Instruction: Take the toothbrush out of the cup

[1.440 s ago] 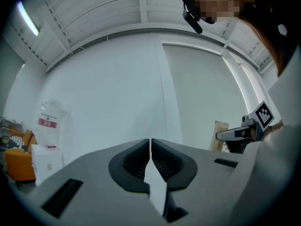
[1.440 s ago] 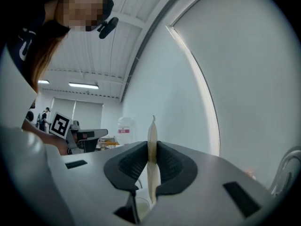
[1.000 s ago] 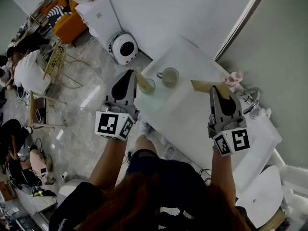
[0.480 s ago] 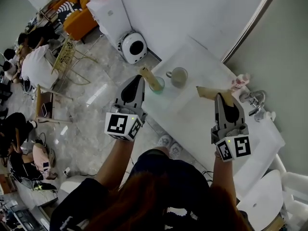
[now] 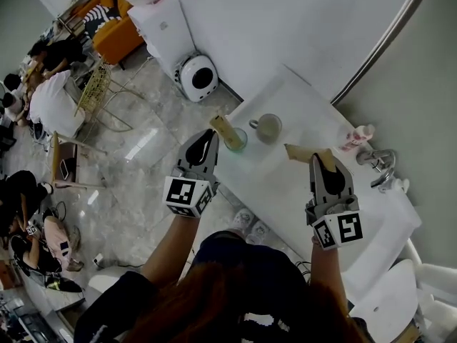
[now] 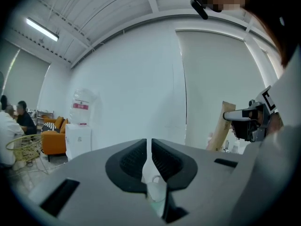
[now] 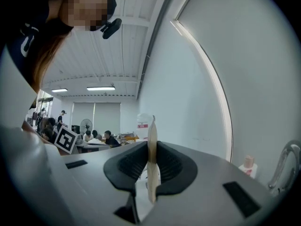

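Plainly, the left gripper (image 6: 151, 149) had its jaws pressed together on nothing, its tip just beside the pale green glass cup (image 5: 236, 141) on the white table (image 5: 285, 184), where a flat tan toothbrush packet (image 5: 223, 128) stood tilted. The right gripper (image 7: 152, 161) was clamped on another flat tan packet (image 7: 152, 140), held edge-on.

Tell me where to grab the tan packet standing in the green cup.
Grip the packet by its upper end, the part that stands clear above the cup rim. Come in from the left gripper side, which is nearest, with the jaws across its broad faces, since it looks thin and flat. That gripper is shut and empty, so open it first.
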